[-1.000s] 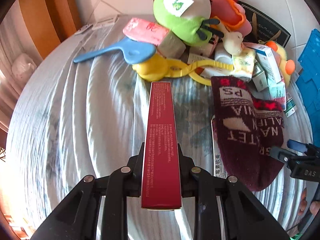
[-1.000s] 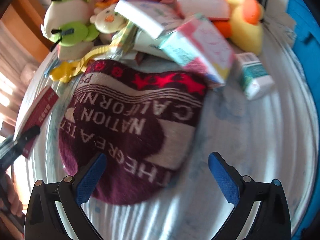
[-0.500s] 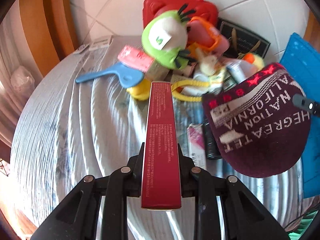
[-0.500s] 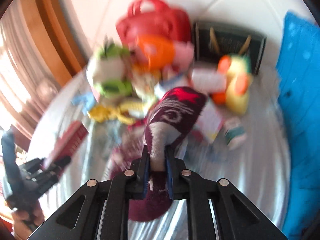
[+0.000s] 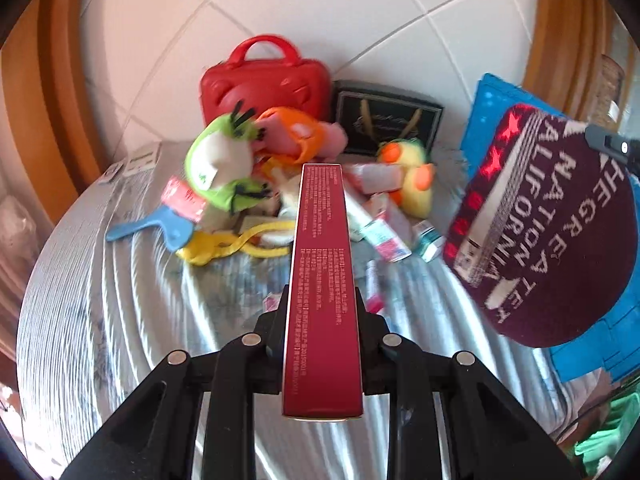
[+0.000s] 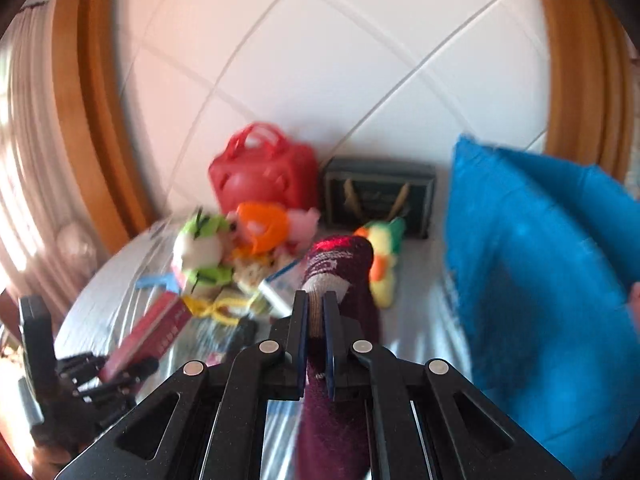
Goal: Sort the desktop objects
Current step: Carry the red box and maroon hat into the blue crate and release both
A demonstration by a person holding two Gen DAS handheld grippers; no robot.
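Note:
My left gripper (image 5: 322, 300) is shut on a long dark red box (image 5: 322, 280) and holds it above the table, pointing at the pile. My right gripper (image 6: 316, 312) is shut on a maroon knit beanie (image 6: 340, 264) with white lettering, lifted off the table. The beanie also shows in the left wrist view (image 5: 560, 232), hanging at the right in front of a blue bin (image 5: 496, 96). In the right wrist view the left gripper (image 6: 120, 368) with the red box (image 6: 152, 332) is at the lower left.
A pile lies at the back of the cloth-covered table (image 5: 100, 300): a red toy case (image 5: 264, 80), a green plush (image 5: 224, 164), an orange-pink plush (image 5: 300, 136), a yellow duck (image 5: 412, 176), small boxes (image 5: 384, 236), a blue scoop (image 5: 152, 224), a dark framed box (image 5: 388, 120). The blue bin (image 6: 540, 280) stands right.
My right gripper has closed on the beanie, lifted it off the table and carried it up and right toward the blue bin. My left gripper has risen with the red box.

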